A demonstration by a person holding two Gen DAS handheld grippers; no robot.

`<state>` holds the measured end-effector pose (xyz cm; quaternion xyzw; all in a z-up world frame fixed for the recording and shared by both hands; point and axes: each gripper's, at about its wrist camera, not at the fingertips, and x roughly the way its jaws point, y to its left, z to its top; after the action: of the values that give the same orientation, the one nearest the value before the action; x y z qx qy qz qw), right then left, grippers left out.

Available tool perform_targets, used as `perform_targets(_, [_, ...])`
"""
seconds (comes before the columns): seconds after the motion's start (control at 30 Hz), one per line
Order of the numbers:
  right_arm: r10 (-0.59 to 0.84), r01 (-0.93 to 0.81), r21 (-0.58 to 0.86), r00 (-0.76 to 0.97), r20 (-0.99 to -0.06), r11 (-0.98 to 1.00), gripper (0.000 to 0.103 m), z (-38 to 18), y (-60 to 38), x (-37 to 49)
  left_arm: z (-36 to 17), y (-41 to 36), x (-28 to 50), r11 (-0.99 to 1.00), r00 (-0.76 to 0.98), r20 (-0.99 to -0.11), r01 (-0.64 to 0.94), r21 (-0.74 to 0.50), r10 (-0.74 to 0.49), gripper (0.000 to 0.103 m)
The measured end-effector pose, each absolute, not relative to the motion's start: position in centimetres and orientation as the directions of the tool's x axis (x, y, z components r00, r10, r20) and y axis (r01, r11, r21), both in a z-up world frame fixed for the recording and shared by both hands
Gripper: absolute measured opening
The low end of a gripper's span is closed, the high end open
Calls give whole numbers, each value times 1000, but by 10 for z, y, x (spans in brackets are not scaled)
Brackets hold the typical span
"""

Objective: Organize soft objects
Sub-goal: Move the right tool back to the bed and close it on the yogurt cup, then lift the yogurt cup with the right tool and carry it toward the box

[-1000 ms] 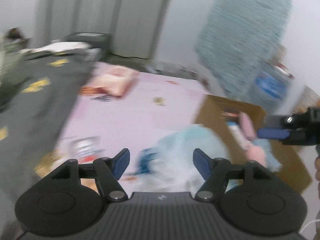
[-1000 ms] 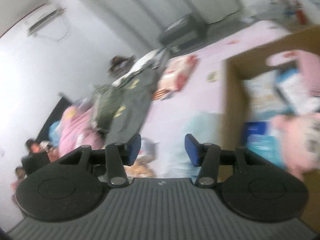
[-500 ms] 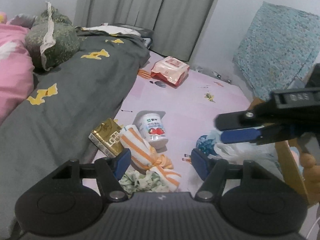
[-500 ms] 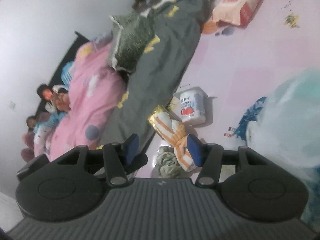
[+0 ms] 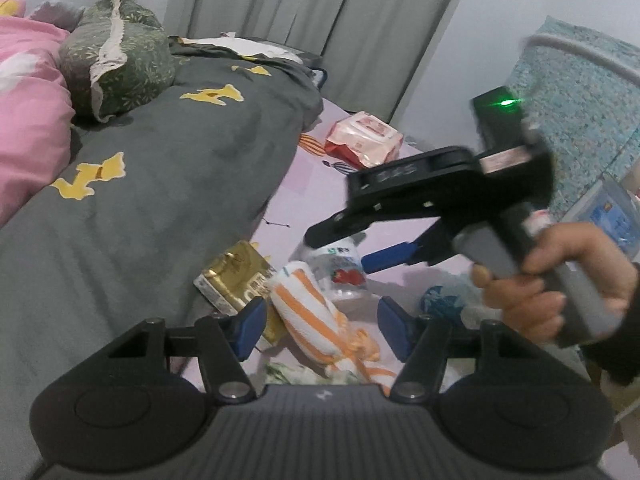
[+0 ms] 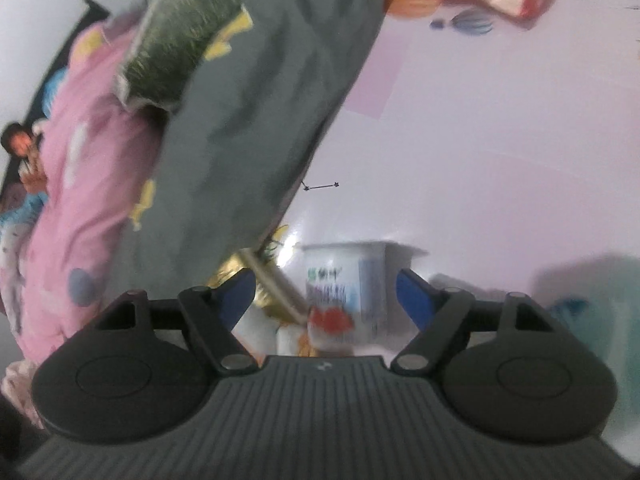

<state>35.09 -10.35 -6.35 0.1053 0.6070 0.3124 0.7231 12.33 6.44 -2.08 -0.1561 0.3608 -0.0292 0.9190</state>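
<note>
Left tongs hung over the orange-striped towel roll on the pink floor mat, jaws closing, pads clear of it; nothing gripped. Roll's long axis ran away from the tongs, leaning left; terry, soft, tied end nearest. Left hand nearer. Right tongs empty, opening, framing a rigid white tub. Glossy gold carton beside the roll; beyond, grey quilt.

Orange-and-white striped rolled towel; gold foil carton; white cup with red strawberry print; dark grey blanket with yellow shapes; pale pink floor mat; blue finger pads
</note>
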Motion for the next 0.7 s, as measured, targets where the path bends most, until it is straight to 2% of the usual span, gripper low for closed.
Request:
perform_targets(0.13, [588, -325, 547, 33, -809, 771, 65, -80, -90, 366, -19, 71, 125, 946, 744, -648, -69, -316, -162, 62])
perform_targets(0.33, [628, -356, 564, 87, -774, 745, 63, -78, -101, 363, -16, 72, 124, 947, 752, -640, -68, -315, -158, 62])
perform_targets(0.53, [601, -531, 413, 246, -761, 740, 64, -46, -114, 335, -17, 63, 123, 951, 753, -637, -49, -306, -166, 62])
perform_targets(0.7, [558, -591, 316, 285, -779, 742, 64, -41, -127, 314, -16, 50, 119, 965, 755, -637, -19, -261, -157, 62])
